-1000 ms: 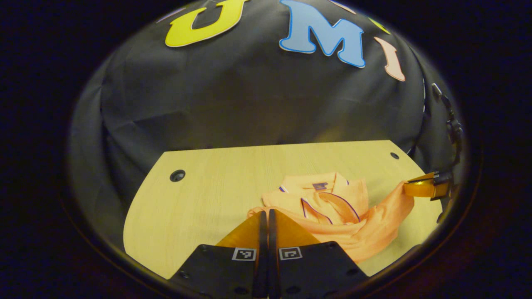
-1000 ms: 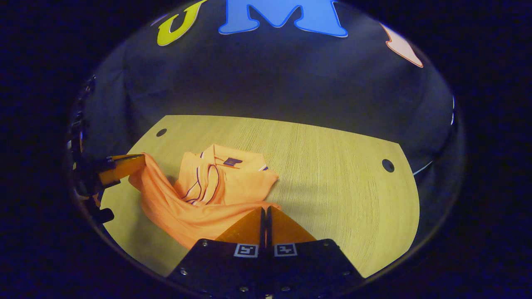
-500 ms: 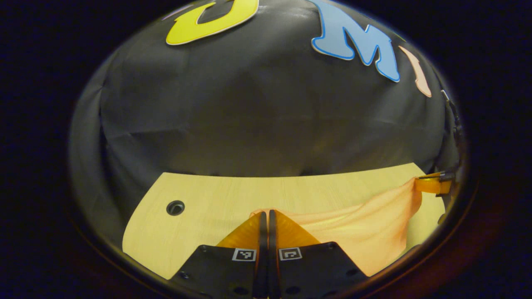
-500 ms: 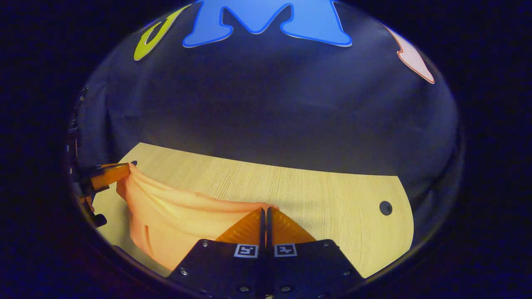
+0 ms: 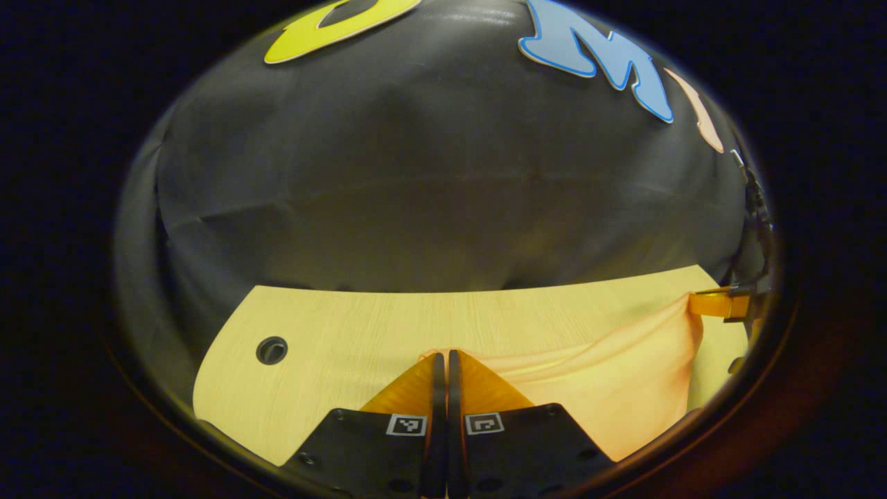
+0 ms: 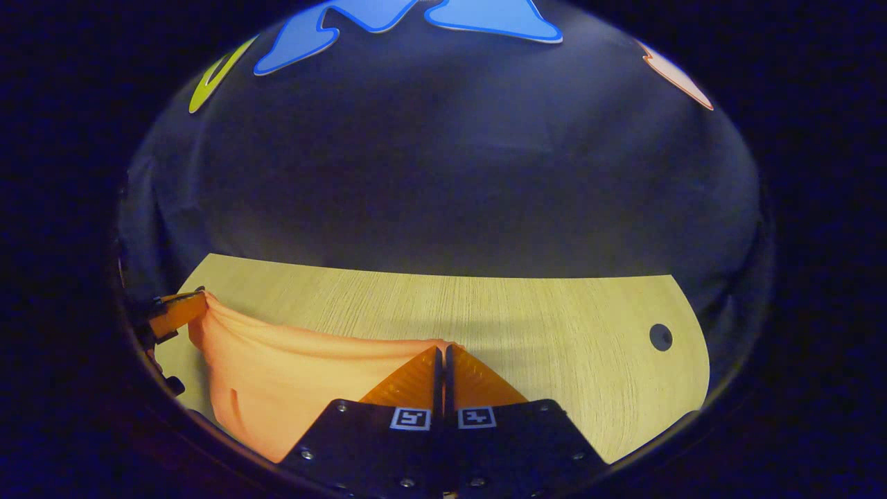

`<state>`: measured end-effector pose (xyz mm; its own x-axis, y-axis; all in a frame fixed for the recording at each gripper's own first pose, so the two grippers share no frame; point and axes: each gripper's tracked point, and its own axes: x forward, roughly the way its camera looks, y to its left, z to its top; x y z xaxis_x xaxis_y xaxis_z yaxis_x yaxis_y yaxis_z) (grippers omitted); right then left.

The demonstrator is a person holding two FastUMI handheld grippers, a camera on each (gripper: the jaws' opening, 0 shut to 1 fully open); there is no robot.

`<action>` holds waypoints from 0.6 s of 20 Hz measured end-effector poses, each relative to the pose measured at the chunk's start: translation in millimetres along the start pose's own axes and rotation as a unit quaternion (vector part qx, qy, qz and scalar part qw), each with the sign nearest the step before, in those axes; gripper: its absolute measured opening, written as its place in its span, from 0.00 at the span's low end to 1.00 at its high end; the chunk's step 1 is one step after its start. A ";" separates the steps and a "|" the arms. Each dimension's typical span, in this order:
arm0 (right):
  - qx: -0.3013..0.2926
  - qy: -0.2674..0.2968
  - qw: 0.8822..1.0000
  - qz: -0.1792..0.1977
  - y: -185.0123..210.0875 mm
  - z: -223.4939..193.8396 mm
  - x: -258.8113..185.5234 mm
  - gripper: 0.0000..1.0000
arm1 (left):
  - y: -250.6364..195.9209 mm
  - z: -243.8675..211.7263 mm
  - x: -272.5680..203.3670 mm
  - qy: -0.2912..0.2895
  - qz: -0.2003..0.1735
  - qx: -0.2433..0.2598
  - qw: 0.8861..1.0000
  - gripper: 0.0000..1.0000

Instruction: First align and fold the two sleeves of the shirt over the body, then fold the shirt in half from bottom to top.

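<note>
Soft orange shirt (image 5: 610, 388) sags between my left claw (image 5: 441, 355) and right claw (image 6: 441, 348), each clamped on its hem. Light, limp cloth; I'd keep the corners pinched.

The shirt (image 6: 277, 388) hangs stretched between both grippers, blocking passage there, while the far table (image 6: 527, 326) surface lies open up to the booth wall (image 6: 443, 180).

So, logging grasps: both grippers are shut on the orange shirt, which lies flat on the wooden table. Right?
Not flat. In the left gripper view the orange shirt hangs stretched between the left gripper and right gripper above the wooden table. Both are shut on it.
</note>
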<state>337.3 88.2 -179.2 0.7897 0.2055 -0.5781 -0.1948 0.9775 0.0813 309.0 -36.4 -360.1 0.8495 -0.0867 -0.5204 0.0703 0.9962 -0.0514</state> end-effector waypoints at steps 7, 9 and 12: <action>-0.005 0.006 1.000 0.004 10.5 8.1 -14.4 0.75 | -11.4 5.9 -1.8 -0.005 -0.017 0.007 1.000 0.75; -0.013 0.002 1.000 0.005 12.0 10.8 -23.4 0.75 | -18.5 12.2 -8.9 -0.009 -0.026 0.005 1.000 0.76; -0.027 -0.009 1.000 0.007 13.3 18.5 -38.4 0.77 | -30.2 32.9 -30.2 -0.026 -0.043 0.005 0.999 0.76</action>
<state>315.1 94.2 -140.9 0.7972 0.2195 -0.5625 -0.2353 0.9709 0.0453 298.4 -63.6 -314.8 0.8659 -0.1721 -0.4696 0.1496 0.9851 -0.0852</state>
